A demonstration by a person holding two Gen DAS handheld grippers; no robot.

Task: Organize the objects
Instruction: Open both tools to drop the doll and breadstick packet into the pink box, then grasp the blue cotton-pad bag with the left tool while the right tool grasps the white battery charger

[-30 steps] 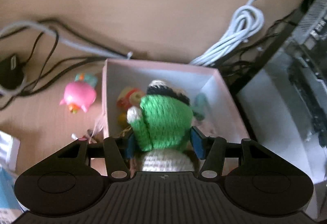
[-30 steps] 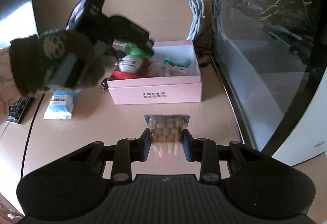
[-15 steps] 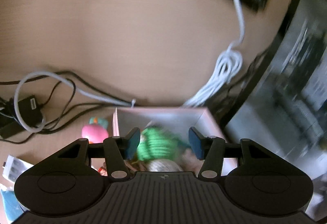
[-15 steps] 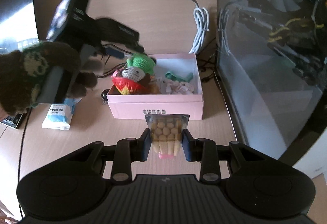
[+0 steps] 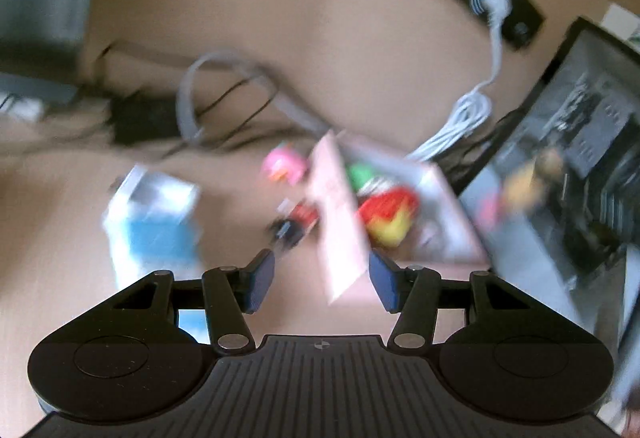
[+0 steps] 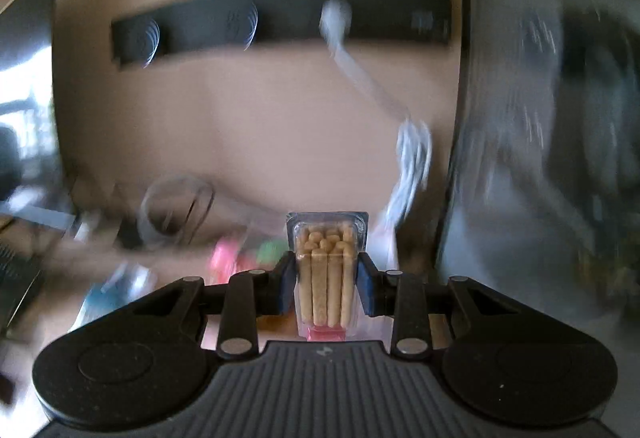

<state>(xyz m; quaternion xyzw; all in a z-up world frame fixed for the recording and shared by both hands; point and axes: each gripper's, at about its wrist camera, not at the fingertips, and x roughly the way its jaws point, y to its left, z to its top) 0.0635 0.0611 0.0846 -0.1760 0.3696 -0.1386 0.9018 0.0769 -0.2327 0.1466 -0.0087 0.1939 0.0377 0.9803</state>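
My left gripper (image 5: 320,280) is open and empty, drawn back from the pink box (image 5: 340,230). The knitted green doll (image 5: 362,174) lies in the box beside a red and yellow toy (image 5: 388,216). A pink pig toy (image 5: 282,166) sits on the desk left of the box. My right gripper (image 6: 326,284) is shut on a clear pack of biscuit sticks (image 6: 326,270), held upright above the desk. The pink pig (image 6: 222,258) and the green doll (image 6: 270,252) show blurred behind the right fingers. Both views are motion-blurred.
A blue and white packet (image 5: 154,216) lies left of the box. A black power strip (image 6: 280,22) with a white plug and coiled cable (image 6: 412,158) runs along the back. Dark cables (image 5: 224,106) lie on the desk. A glass computer case (image 5: 568,174) stands on the right.
My left gripper let go of the green doll in the box, opened and pulled back to the left. My right gripper, still holding the biscuit pack, moved forward over the box and tilted up.
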